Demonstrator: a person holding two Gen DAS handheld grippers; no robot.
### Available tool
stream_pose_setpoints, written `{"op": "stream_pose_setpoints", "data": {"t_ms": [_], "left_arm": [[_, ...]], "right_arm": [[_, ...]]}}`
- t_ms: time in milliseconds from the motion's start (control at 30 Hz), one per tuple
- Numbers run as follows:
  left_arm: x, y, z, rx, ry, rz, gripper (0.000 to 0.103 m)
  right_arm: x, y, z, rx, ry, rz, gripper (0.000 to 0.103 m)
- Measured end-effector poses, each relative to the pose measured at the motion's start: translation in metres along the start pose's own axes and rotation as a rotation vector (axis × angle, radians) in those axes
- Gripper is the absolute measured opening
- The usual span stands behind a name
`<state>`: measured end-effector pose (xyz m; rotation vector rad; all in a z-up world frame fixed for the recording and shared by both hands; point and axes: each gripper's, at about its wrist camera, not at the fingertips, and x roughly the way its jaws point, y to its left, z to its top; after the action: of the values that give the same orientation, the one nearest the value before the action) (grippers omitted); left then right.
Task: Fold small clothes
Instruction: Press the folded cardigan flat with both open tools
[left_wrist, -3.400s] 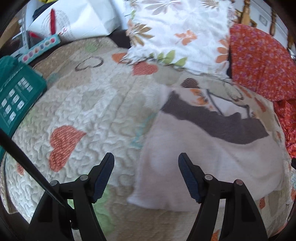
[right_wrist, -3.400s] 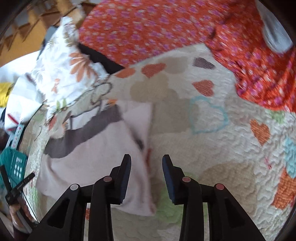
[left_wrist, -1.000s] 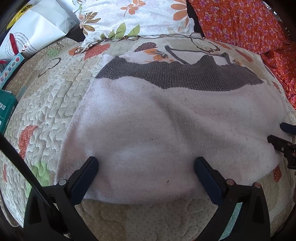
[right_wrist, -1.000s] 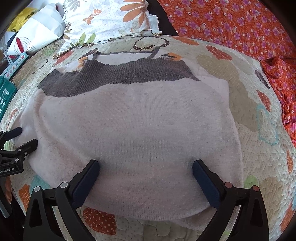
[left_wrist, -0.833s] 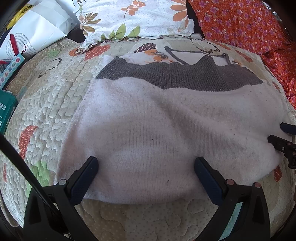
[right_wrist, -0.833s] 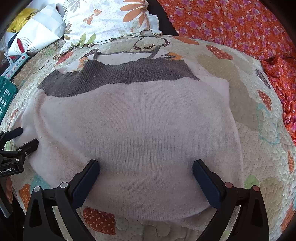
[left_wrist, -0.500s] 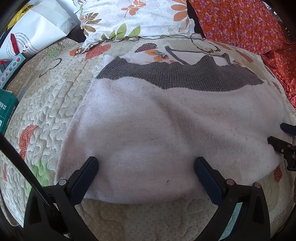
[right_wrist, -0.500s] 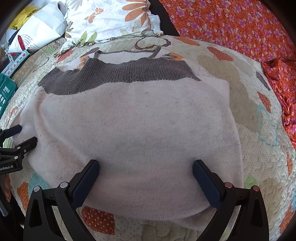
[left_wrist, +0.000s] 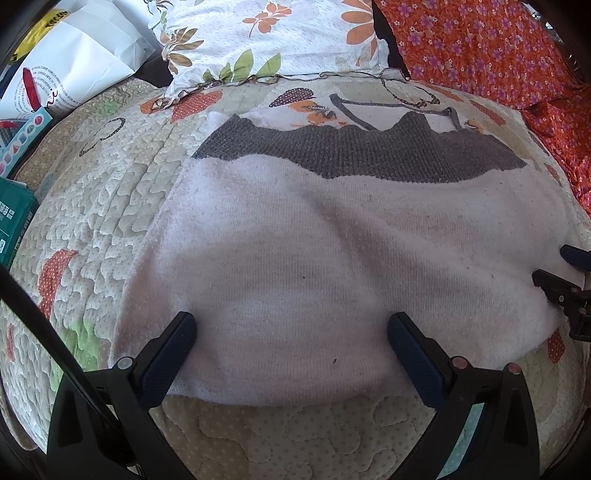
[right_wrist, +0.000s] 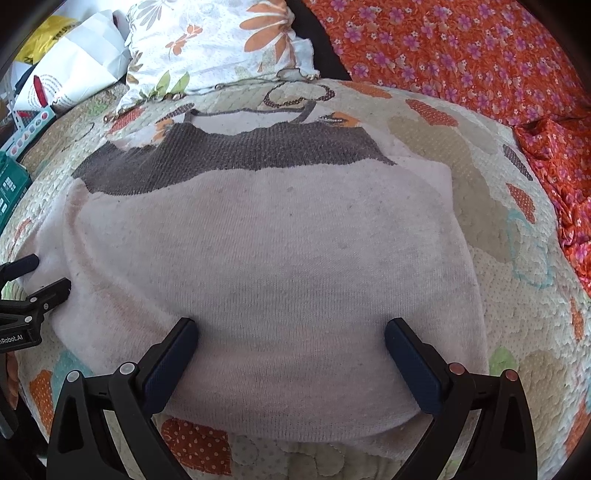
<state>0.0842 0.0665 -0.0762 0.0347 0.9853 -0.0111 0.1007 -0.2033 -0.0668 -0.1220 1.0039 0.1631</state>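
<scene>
A small white knit garment (left_wrist: 332, 251) with a grey band across its far part lies flat on the quilted bed cover (left_wrist: 110, 192). It also shows in the right wrist view (right_wrist: 266, 258). My left gripper (left_wrist: 291, 332) is wide open, its fingers resting over the garment's near hem. My right gripper (right_wrist: 290, 336) is wide open over the near hem too. Each gripper shows at the edge of the other's view: the right one (left_wrist: 565, 280) at the garment's right side, the left one (right_wrist: 33, 284) at its left side.
A floral white pillow (left_wrist: 266, 40) lies beyond the garment. Orange flowered fabric (left_wrist: 498, 48) fills the back right. A white paper bag (left_wrist: 62, 62) and a green box (left_wrist: 14, 221) sit at the left. The bed cover (right_wrist: 517, 206) extends right of the garment.
Since 3.4 s ago both grippers have opened wide and come down over the garment's near hem, which now lies spread flat. Over the last second nothing has visibly moved.
</scene>
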Motion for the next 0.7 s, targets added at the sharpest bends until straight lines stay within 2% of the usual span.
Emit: {"op": "stream_pose_setpoints", "data": {"t_ms": [233,567,700], "left_arm": [[0.0005,-0.0002,0.0004,0.001,0.007,0.000,0.103],[-0.0006,-0.0006,-0.0012,0.000,-0.012,0.007,0.103],[-0.0008,-0.0009,-0.0009,-0.003,-0.011,0.007,0.103]], "right_arm": [[0.0024,-0.0004,0.0035,0.000,0.035,0.008,0.103],[-0.0011,-0.0015,-0.0027,0.040,-0.034,0.005,0.103],[0.0004,-0.0015,0.0002,0.037,-0.011,0.008,0.103]]}}
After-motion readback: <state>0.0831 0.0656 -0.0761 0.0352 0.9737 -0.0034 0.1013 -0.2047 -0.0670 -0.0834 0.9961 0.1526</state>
